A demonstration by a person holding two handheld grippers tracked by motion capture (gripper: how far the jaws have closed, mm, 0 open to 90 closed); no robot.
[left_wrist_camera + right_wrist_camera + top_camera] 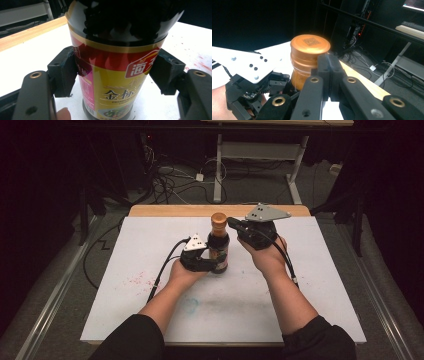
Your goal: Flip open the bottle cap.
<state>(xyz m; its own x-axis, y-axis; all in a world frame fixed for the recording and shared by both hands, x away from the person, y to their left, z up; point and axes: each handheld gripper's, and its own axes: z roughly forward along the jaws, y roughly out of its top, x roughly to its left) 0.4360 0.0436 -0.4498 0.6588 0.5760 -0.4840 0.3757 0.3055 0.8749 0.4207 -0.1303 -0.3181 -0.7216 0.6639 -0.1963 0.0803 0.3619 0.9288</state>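
Centrally, one sauce bottle (219, 245) stands upright on the white table (150, 260), a dark room with floor cables behind. Left gripper (212, 265) pinches the bottle's label, readable in the left gripper view. Right gripper (232, 223), jaws pressed together, sits beside the orange cap (310, 45).

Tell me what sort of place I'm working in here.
Probably a lab or recording workspace, not a kitchen: a white-topped table with a lone sauce bottle stands among dark curtains, loose cables and a power strip on the floor, and a height-adjustable desk frame behind.
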